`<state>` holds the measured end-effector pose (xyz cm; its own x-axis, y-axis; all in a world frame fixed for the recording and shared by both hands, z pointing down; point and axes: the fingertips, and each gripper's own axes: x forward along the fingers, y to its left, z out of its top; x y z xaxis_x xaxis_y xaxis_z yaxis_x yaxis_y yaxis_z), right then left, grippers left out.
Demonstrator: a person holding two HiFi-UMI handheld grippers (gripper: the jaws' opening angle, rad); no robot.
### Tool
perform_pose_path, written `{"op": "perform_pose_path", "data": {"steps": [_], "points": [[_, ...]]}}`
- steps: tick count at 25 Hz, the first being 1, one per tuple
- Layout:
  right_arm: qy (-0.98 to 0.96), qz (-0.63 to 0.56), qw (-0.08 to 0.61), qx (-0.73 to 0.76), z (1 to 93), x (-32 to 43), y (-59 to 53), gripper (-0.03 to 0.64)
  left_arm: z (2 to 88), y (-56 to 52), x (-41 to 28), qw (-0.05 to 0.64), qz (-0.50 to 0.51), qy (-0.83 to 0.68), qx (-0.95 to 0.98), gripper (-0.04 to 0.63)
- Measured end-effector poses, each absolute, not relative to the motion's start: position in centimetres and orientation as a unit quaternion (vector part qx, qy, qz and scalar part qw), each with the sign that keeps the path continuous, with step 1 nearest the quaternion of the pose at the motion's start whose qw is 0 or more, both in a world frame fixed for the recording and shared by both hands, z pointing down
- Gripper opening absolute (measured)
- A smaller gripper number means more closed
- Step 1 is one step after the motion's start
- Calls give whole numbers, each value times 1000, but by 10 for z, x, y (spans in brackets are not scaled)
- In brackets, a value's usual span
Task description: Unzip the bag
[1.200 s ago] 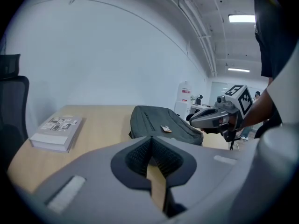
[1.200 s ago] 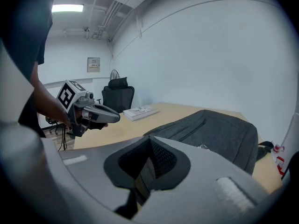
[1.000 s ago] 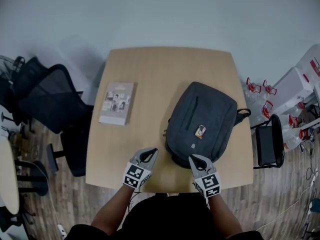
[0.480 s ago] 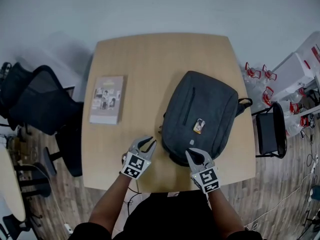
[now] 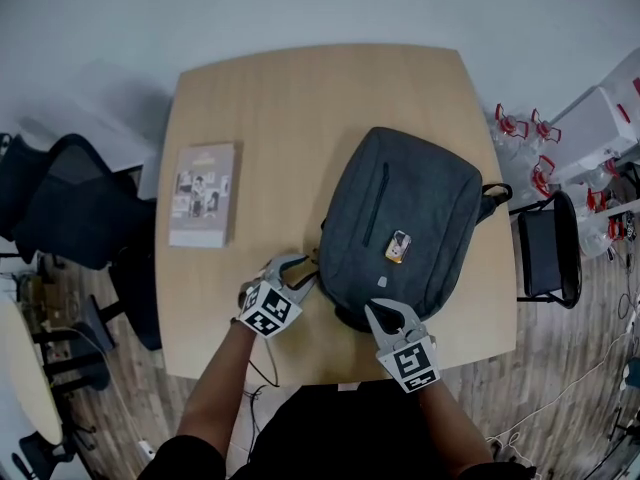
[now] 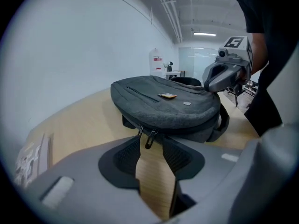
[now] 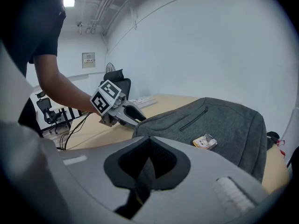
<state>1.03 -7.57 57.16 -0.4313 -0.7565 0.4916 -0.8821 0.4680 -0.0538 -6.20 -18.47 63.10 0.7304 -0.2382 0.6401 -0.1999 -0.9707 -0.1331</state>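
A dark grey backpack (image 5: 405, 223) lies flat on the wooden table (image 5: 290, 108), a small tag (image 5: 398, 247) on its front. Its two zipper pulls (image 6: 148, 137) hang at the bag's near left edge. My left gripper (image 5: 298, 270) is at that edge and its jaws are opening; the pulls sit just at the fingertips (image 6: 126, 154), and the pads do not press on them. My right gripper (image 5: 378, 314) is shut at the bag's near edge, with nothing seen between its jaws. In the right gripper view the bag (image 7: 219, 118) fills the right side, with the left gripper (image 7: 122, 111) beyond.
A thin book (image 5: 199, 195) lies on the table's left part. Black office chairs (image 5: 70, 213) stand left of the table, and another chair (image 5: 548, 253) and a white rack (image 5: 600, 118) stand to the right. The table's near edge is close to the person's body.
My left gripper has moved right and forward to the bag's zipper end, and its jaws have gone from shut to open. The right gripper has stayed shut at the bag's near edge.
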Motion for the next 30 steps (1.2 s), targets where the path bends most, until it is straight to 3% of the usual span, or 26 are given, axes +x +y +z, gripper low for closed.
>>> {"op": "perform_pose_path", "data": {"steps": [5,17,30], "points": [[-838,158,203,482,572,9,-75,3,635,-185,-53,34,-362,62,-930,176],[-850,170,188,462,570,8,-73,3,641,-179,-54,-40,-358,-30,-932,126],[-852,170,190,457,570,7,-73,3,649,-178,-52,-11,-379,-57,-923,62]]}}
